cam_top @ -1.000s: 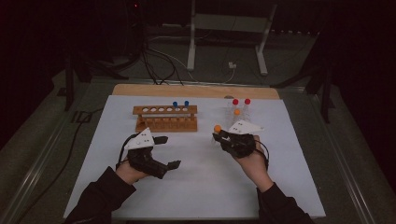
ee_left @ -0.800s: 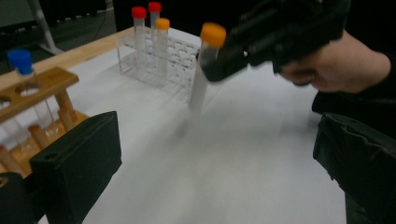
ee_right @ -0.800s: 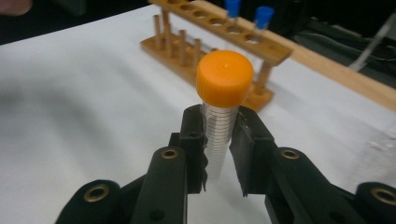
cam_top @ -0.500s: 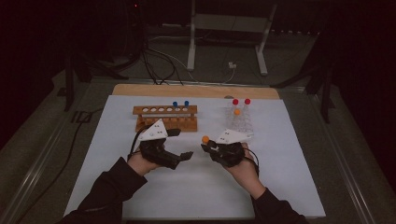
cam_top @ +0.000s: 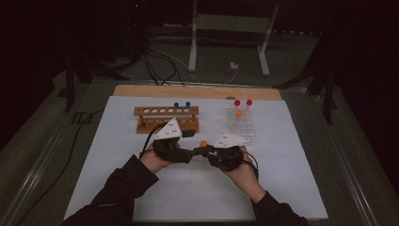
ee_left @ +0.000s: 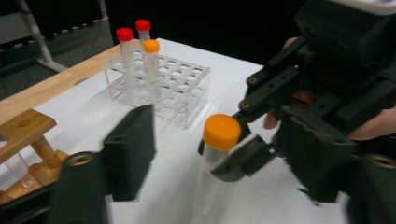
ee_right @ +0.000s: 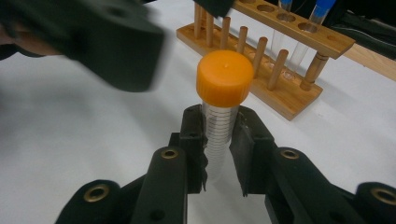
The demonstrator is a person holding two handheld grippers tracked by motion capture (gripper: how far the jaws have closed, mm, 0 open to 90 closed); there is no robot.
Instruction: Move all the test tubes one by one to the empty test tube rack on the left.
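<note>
Orange-capped tube (ee_right: 223, 112) upright in right tongs (ee_right: 219, 140), mid-surface, facing left tongs (ee_left: 205, 158).

Right tongs clamped on the tube below its cap, long axis vertical; left tongs spread wide, just beside it, one jaw to each side, nothing held. Tube's lower end blurred. Clear rack (cam_top: 242, 125) behind right, wooden rack (cam_top: 165, 118) behind left.

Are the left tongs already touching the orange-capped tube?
Apart. In the left gripper view, the left tongs stand open, white table showing between each jaw and the orange-capped tube, which the right tongs clamp.
</note>
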